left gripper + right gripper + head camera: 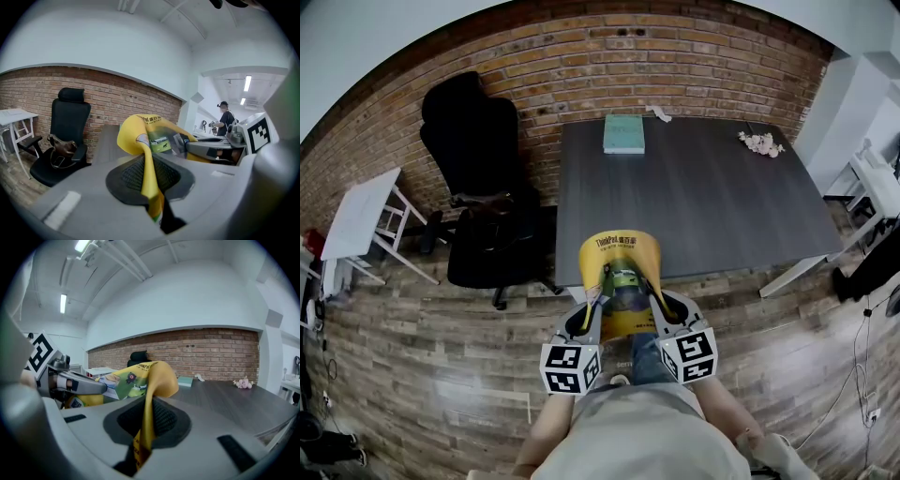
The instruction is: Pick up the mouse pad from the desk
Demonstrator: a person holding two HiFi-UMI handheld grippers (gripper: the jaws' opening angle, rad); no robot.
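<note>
The left claw [596,307] is clamping shut on the left edge of the yellow mouse pad [621,255]. The sheet is bowing upward in an arch, spanning left to right from one claw to the other. It is hanging in the air over the near edge of the dark worktop [722,206], apparently not resting on it. The right claw [660,306] is pinching the opposite edge, so both hands are sharing the load equally.
</note>
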